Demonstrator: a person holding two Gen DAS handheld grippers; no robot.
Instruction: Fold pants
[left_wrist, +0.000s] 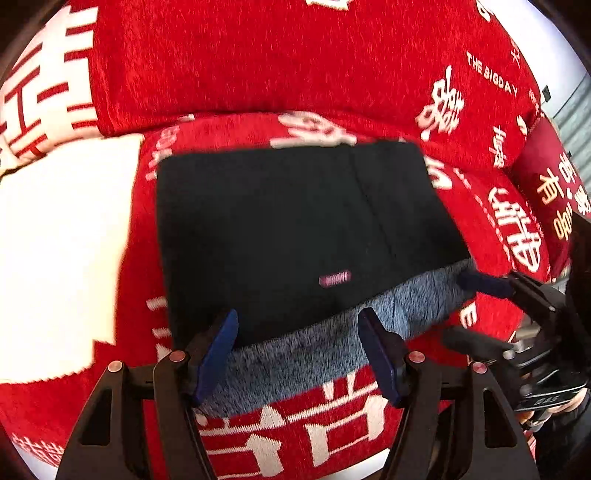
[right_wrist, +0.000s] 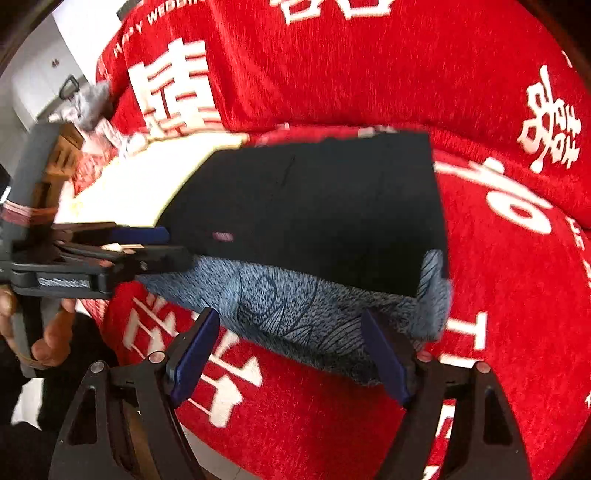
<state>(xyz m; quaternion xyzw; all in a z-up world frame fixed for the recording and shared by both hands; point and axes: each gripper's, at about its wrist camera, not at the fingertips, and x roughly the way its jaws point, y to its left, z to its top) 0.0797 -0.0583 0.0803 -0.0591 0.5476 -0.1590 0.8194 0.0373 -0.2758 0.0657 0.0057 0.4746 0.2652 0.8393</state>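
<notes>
Black pants (left_wrist: 288, 229) lie folded into a rectangle on a red sofa seat, with the grey-blue fleece lining (left_wrist: 332, 347) showing along the near edge. They also show in the right wrist view (right_wrist: 314, 206), lining (right_wrist: 295, 310) below. My left gripper (left_wrist: 297, 354) is open, its blue pads straddling the lining at the near edge, holding nothing. My right gripper (right_wrist: 291, 354) is open over the lining's near edge. The right gripper appears in the left wrist view (left_wrist: 484, 284) at the pants' right corner; the left gripper appears in the right wrist view (right_wrist: 147, 243) at the left corner.
The red sofa cover (left_wrist: 295, 74) with white characters forms the seat and backrest. A white patch (left_wrist: 55, 258) lies left of the pants. A red cushion (left_wrist: 550, 192) sits at the right. Clutter and furniture (right_wrist: 74, 122) stand beyond the sofa's left end.
</notes>
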